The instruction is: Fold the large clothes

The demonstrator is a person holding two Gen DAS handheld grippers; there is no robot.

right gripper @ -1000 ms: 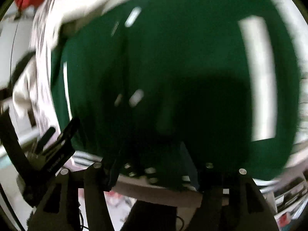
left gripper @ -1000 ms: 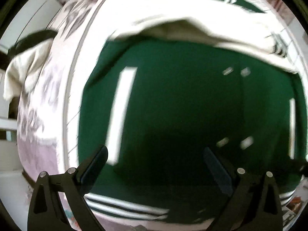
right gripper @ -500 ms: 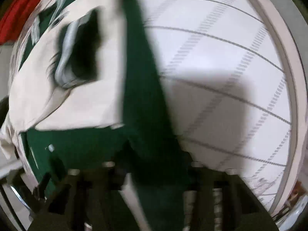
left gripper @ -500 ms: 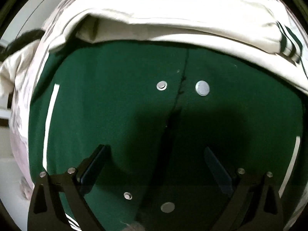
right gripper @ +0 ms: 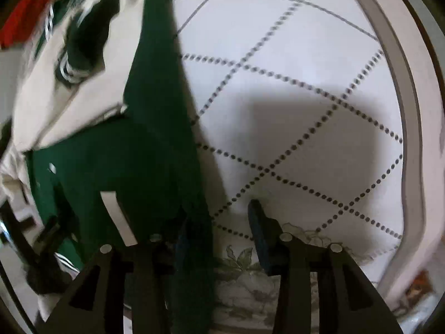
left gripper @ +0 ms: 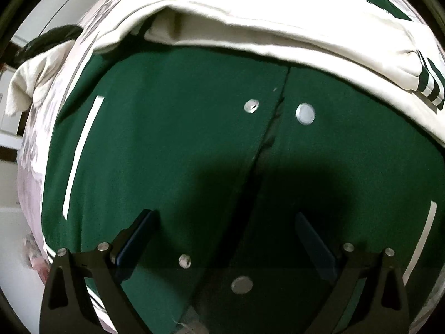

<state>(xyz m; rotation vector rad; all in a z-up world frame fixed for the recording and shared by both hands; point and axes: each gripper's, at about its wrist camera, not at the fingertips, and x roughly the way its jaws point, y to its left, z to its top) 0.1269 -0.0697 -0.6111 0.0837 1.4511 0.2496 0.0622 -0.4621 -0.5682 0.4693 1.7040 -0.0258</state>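
I see bare quilt (right gripper: 292,83) from 12 to 3 o'clock of my right hand-held gripper (right gripper: 219,222), open astride the jacket (left gripper: 172,150) hem. The jacket lies flat beneath my left hand-held gripper (left gripper: 225,231), jaws spread, cream sleeve (left gripper: 278,36) at 12.

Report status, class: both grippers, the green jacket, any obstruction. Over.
Left gripper open, empty, over green jacket. Right gripper open at jacket's edge, grip unclear. Cream sleeves folded across top. Nothing in the way.
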